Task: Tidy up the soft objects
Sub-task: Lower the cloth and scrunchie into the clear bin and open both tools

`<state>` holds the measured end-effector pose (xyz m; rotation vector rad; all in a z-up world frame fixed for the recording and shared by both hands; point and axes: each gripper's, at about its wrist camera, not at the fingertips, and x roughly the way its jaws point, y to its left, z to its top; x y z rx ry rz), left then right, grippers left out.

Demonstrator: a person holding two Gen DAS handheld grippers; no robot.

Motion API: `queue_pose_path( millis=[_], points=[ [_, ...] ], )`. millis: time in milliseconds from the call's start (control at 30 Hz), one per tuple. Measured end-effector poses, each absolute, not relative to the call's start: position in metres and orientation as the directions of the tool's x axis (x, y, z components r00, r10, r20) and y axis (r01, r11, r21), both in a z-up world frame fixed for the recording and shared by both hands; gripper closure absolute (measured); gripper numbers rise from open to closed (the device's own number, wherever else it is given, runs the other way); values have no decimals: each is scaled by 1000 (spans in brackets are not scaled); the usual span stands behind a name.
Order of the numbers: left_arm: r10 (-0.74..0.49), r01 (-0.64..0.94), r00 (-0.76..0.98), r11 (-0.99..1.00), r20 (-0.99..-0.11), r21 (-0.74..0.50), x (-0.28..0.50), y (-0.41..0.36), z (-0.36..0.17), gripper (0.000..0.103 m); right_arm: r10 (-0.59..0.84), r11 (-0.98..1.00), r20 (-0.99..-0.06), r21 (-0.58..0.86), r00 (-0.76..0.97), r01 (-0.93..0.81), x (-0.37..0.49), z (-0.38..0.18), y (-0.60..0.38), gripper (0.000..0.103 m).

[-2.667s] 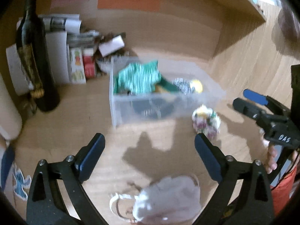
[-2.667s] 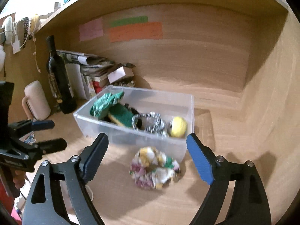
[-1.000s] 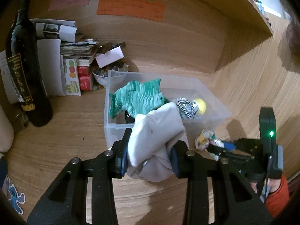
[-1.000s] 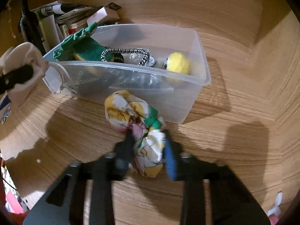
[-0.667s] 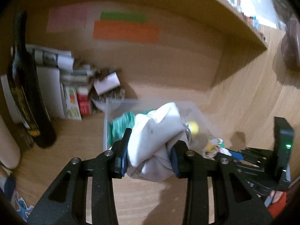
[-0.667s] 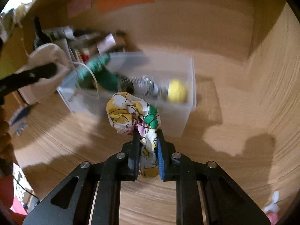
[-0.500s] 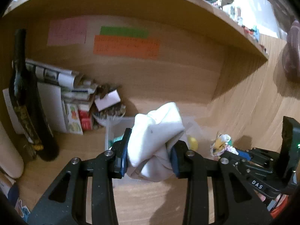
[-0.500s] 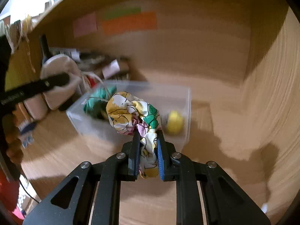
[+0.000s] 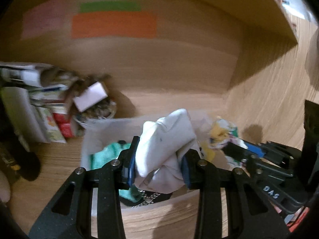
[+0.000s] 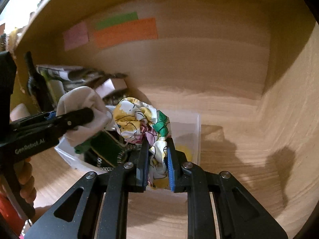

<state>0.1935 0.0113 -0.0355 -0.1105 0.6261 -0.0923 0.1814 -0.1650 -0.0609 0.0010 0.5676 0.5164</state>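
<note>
Fingers (image 9: 130,165) of the left gripper (image 9: 157,165) are squeezed onto a bundled white cloth (image 9: 165,145), which bulges above them and hangs a little below. That bundle is held over the near end of a clear plastic bin (image 9: 103,123) standing on the wooden desk (image 9: 57,157). Inside the bin lie a green knitted piece (image 9: 103,153) and something yellow (image 10: 184,149) toward the far right corner.

Both pads of the right gripper (image 10: 157,165) pinch a crumpled flowered cloth (image 10: 141,119), yellow, white, green and pink, holding it by its lower fold above the same bin. In the right wrist view the two bundles sit just beside each other, nearly touching.

Behind the bin stands a pile of papers and boxes (image 9: 45,103) and a dark bottle (image 10: 36,83). Pink, green and orange notes (image 10: 125,31) are stuck on the back panel.
</note>
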Motion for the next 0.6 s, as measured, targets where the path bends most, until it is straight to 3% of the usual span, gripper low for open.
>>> queue_pose_path(
  millis=[233,367,600],
  points=[
    [-121,87,751,993,-649,-84,221,-1,-59,65,443,878,-590,135,675,-458,207,-86,-147,88],
    [-130,116,707,991,-695,-67,230,-7,-70,49,449,873,-624,150,640,-465,216,-98,-144,85],
    [-132,117,697,991,-705,-70,229,-6,-68,44,439,870,-627,120,643,-478,212,-98,-140,77]
  ],
)
